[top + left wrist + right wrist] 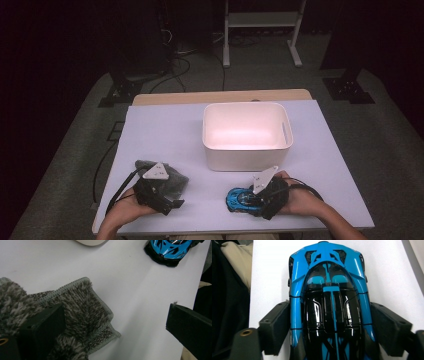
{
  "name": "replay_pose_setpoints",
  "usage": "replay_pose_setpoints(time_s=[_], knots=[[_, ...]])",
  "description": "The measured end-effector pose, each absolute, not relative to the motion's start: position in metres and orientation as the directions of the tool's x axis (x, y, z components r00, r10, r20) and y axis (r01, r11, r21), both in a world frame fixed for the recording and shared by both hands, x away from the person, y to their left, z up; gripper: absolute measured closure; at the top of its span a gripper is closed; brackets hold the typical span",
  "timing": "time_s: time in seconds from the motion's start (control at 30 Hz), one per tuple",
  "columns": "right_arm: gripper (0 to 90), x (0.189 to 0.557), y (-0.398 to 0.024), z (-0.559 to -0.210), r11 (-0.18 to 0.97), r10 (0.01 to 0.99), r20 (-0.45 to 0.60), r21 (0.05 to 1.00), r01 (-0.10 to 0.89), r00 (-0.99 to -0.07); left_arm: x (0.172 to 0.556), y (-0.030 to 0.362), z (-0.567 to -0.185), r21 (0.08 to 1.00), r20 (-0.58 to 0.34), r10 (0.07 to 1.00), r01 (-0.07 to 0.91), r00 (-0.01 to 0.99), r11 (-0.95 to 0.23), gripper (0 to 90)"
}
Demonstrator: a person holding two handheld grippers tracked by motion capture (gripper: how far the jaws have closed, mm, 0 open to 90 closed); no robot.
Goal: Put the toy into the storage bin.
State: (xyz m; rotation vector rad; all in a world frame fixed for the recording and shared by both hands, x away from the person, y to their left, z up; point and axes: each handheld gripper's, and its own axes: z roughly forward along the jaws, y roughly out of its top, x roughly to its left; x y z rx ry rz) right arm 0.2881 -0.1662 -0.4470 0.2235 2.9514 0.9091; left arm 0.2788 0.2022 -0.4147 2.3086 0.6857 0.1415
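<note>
A blue and black toy car [241,200] stands on the table near its front edge, right of centre. My right gripper [251,201] comes at it from the right. In the right gripper view the car [329,285] lies lengthwise between the jaws, and both pads [275,327] rest against its sides. A grey fluffy cloth [176,177] lies crumpled at the front left. My left gripper [170,202] is open beside it. In the left gripper view one jaw lies over the cloth [82,305] and the other over bare table. The car's nose [170,250] shows at the top right there.
A white plastic bin [247,152] stands at the middle of the table, just beyond the car. The table [165,130] has a pale lilac top. Its front edge runs right under both hands. Cables trail off the left side.
</note>
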Motion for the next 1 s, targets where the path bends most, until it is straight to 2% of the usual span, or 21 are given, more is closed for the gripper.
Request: replay_pose_setpoints(time_s=[0.03,0.47,1.0], knots=[[24.1,0.289,-0.166,-0.446,0.821,0.146,-0.004,0.558,0.119,-0.989,0.279,0.202,-0.415,0.665,-0.090,0.513,0.435,0.853,-0.607,1.8],[24.9,0.291,-0.155,-0.440,0.872,0.131,-0.002,0.476,0.114,-0.991,0.278,0.203,-0.414,0.664,-0.089,0.511,0.433,0.855,-0.610,1.8],[25.2,0.294,-0.156,-0.439,0.866,0.119,0.013,0.488,0.110,-0.993,0.279,0.206,-0.413,0.666,-0.088,0.512,0.433,0.854,-0.608,1.8]])
